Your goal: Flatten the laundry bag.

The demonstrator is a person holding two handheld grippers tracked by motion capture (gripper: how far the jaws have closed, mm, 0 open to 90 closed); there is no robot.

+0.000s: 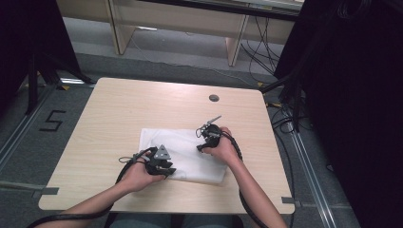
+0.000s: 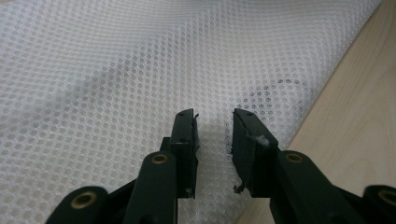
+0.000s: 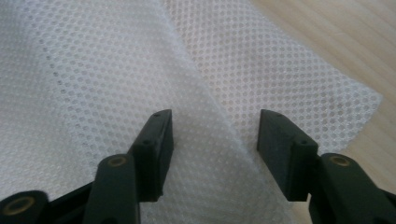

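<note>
Cloth [image 1: 183, 154] under both; left claw [image 2: 214, 140] | right claw [image 3: 215, 149] gaping above

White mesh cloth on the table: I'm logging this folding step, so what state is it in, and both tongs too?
White mesh cloth: lying flat on the table, one layer folded over another.
Left tongs: jaws apart over the cloth near its edge, gripping nothing.
Right tongs: jaws wide open above the fold's edge, gripping nothing.

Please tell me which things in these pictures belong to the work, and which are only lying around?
Part of the work:
white mesh cloth
left hand-held gripper
right hand-held gripper

Only around:
grey round cap in the table
cables on the floor
</note>
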